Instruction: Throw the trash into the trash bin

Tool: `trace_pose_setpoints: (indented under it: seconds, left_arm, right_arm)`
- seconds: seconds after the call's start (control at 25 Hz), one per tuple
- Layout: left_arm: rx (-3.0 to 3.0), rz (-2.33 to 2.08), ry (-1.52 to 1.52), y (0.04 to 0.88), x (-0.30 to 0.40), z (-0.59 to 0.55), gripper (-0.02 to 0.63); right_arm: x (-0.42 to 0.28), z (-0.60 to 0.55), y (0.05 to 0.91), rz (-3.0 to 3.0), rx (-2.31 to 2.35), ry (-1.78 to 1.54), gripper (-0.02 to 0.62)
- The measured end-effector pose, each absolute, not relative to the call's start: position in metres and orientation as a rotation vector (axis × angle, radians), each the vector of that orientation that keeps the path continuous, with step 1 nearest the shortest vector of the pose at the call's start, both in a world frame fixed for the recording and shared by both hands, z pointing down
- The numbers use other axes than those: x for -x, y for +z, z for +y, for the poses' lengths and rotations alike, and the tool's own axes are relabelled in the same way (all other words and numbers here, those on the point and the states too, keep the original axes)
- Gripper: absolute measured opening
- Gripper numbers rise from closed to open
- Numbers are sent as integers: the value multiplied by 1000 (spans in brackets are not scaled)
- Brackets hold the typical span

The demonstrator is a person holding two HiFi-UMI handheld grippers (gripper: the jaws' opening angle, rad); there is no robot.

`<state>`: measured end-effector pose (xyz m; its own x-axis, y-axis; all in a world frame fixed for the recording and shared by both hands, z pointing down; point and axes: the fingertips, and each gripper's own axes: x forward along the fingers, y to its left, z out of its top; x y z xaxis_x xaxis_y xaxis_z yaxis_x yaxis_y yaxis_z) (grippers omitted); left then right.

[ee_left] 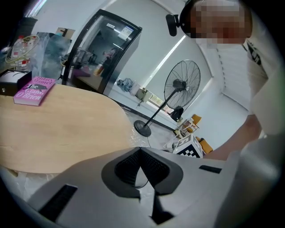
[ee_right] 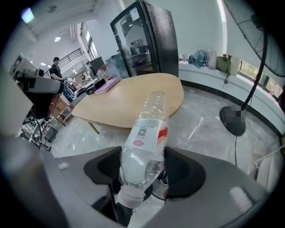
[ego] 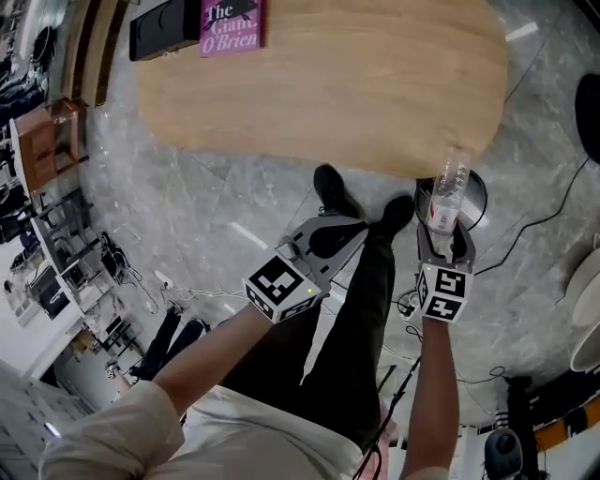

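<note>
A clear plastic bottle [ego: 448, 192] with a white and red label is held neck-down in my right gripper [ego: 443, 234], whose pads press on both its sides. In the right gripper view the bottle [ee_right: 149, 138] fills the space between the jaws of that gripper [ee_right: 143, 169] and its cap points toward the camera. My left gripper [ego: 352, 230] hangs over the floor in front of the person's legs. Its pads meet at the tip with nothing between them, as the left gripper view [ee_left: 140, 153] shows. No trash bin shows clearly in any view.
An oval wooden table [ego: 328, 84] stands ahead with a pink book [ego: 232, 25] and a black box [ego: 164, 28] on it. A standing fan [ee_left: 181, 84] has its round black base [ego: 473, 192] on the grey floor just past the bottle. Cables [ego: 544, 220] trail at right. A tall black glass-door cabinet [ee_right: 147, 40] stands behind the table.
</note>
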<state>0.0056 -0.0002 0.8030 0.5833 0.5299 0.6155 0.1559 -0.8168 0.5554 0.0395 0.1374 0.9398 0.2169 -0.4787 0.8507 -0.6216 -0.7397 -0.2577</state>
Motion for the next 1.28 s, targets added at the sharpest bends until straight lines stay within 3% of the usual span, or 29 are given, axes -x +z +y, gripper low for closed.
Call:
trace_pose_setpoints:
  seconds: [0.44, 1.08, 1.28]
  left_arm:
    - [-2345, 632, 1210, 830, -16, 53, 6]
    - [-2310, 643, 1301, 879, -16, 79, 6]
    - [-2319, 632, 1293, 877, -17, 76, 6]
  right_arm:
    - [-13, 206, 984, -932, -2381, 1705, 313]
    - [48, 232, 1133, -881, -1893, 2251, 321]
    - [52, 227, 1135, -967, -1867, 2216, 360]
